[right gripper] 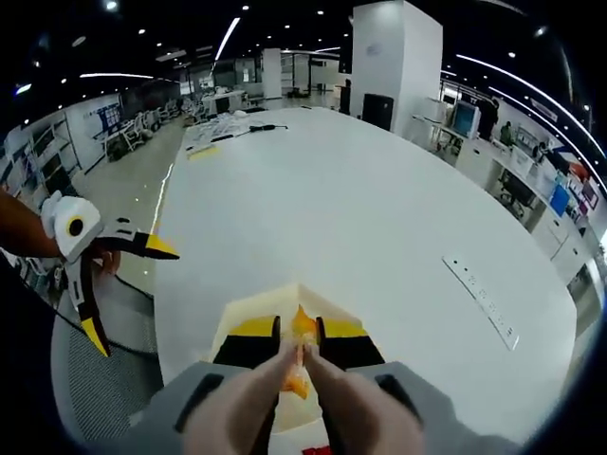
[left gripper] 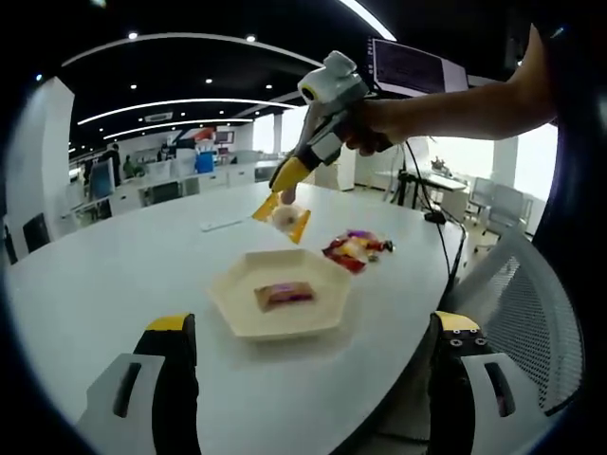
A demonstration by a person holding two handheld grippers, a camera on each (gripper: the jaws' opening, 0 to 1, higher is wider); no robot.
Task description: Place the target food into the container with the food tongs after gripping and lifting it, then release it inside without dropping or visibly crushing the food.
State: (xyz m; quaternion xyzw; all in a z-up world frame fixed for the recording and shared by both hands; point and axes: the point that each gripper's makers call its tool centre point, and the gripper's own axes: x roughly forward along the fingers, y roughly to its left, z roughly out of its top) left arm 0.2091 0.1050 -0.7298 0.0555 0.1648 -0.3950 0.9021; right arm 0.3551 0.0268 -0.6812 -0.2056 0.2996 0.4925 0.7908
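Your right gripper (right gripper: 300, 365) is clenched on a small wrapped snack (right gripper: 300, 353), orange and pale, pinched between its two tips. Seen from your left gripper view, that same right gripper (left gripper: 283, 214) hangs in the air with the snack (left gripper: 285, 217) caught between the yellow tips, your hand (left gripper: 372, 124) wrapped around the handle above it. Just below and slightly nearer than those tips sits the cream hexagonal tray (left gripper: 235, 292), resting on the white table (left gripper: 114, 275); in your right gripper view its pale edge (right gripper: 248, 305) lies directly under the tips. One wrapped snack bar (left gripper: 284, 295) with a purple and orange wrapper already lies flat inside the tray. Just beside the tray, to the right of the held snack in the left view, a small heap of red and yellow packets (left gripper: 355, 249) rests on the table. Your left gripper (left gripper: 313, 341) is released, jaws spread wide, holding nothing, low and well short of the tray; from the right view it (right gripper: 119, 284) shows off to the left, jaws parted.
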